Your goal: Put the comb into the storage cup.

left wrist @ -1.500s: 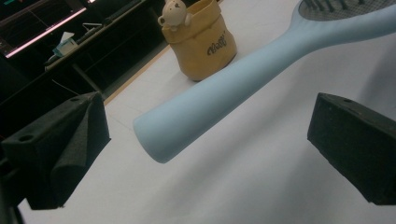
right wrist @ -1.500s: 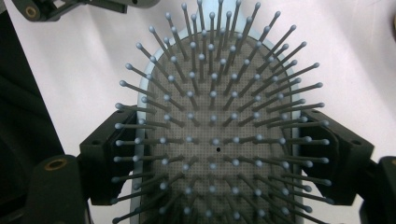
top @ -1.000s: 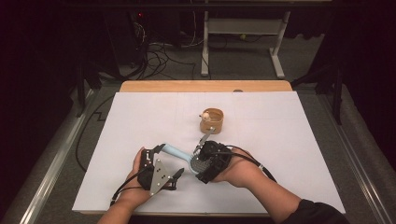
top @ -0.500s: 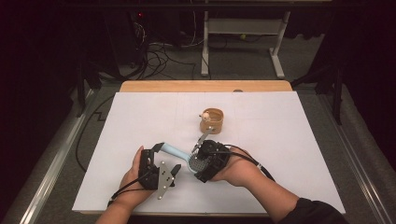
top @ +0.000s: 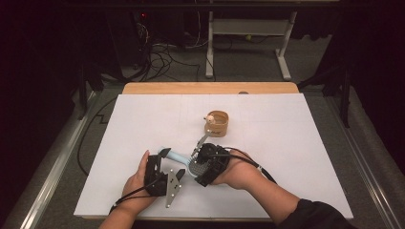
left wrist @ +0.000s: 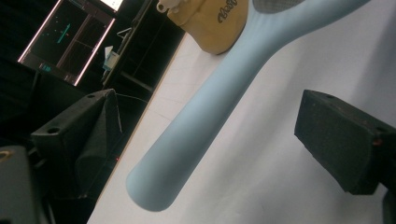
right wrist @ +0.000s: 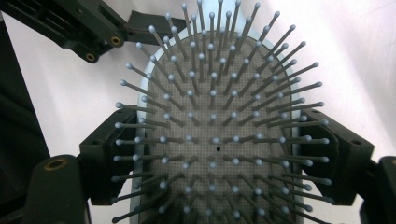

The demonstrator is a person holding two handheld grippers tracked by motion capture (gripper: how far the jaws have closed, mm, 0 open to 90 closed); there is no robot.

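- At the near edge of the white table, both forearms come in from the bottom of the high view; each hand carries a black gripper, close together, left of centre.
- Left gripper: jaws apart w/ the hairbrush handle between them. In the left gripper view the handle runs up through the gap, nearer one jaw; gap visible on the other side, pads not pressing. Jaws have just been closing a bit, handle btwn them, not clamped.
- Its grey three-cornered plate sits on top, pointing toward the near table edge; cable trails back along the wrist.
- Right gripper: jaws clamped on the brush head, one jaw on each long edge. In the right gripper view the light-blue hairbrush faces the camera, bristles out, grey pad w/ ball-tipped pins, black jaws hugging both sides.
- Hairbrush itself: held just above/at the table surface btwn the two grippers, head in the right one, pale-blue handle pointing left toward the left one. Handle end is free, rounded.
- Slightly farther: a thin metal piece rises from the right gripper toward the cup; can't tell what it is.
- Mid table: a small tan cup, upright, w/ a small pale object at its rim; well apart from the brush, beyond the right gripper.
- Far: wooden table edge, then cables and a white frame's legs on the dark floor.
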